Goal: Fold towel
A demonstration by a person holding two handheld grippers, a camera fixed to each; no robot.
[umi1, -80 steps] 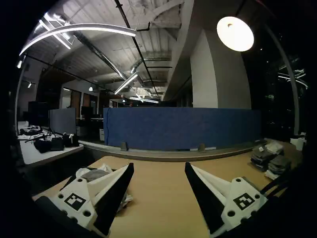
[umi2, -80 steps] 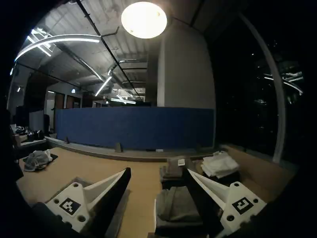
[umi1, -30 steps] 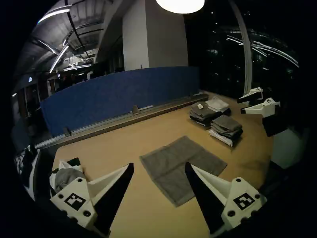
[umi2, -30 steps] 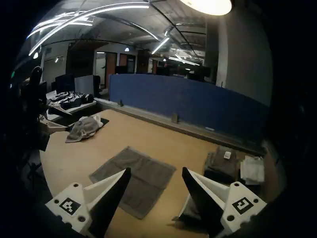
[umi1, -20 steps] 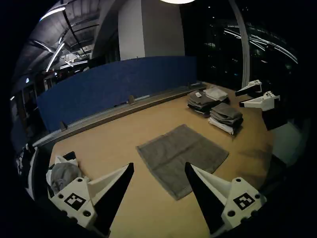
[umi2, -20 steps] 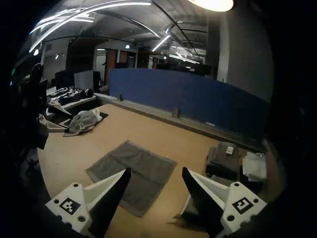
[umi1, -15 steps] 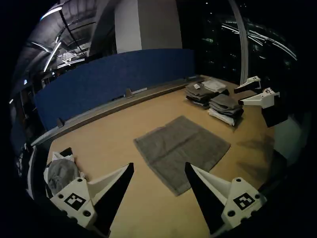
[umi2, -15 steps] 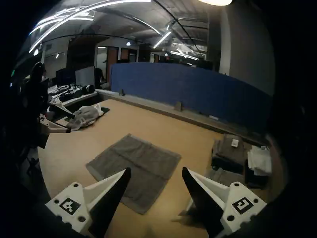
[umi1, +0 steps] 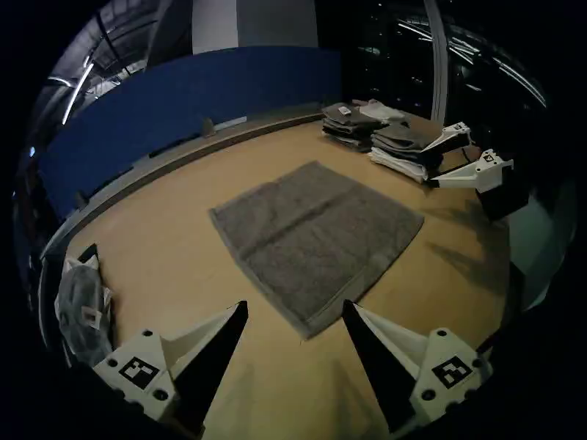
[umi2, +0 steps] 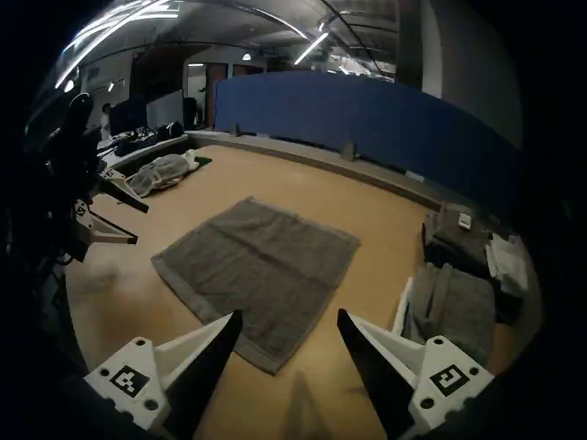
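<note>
Hovering above the tan table (umi1: 169,242), your left gripper (umi1: 293,304) and right gripper (umi2: 287,314) both gape wide and empty, so pinch a near corner each of that flat grey towel (umi1: 315,227), which looks light, soft and floppy.

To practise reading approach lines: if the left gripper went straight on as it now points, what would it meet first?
Probably the grey towel lying flat on the table, near its front corner; depth is unclear.

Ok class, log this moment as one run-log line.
towel: flat, unfolded | left tool: open, by a corner | right tool: open, by a corner | fold: not started
</note>
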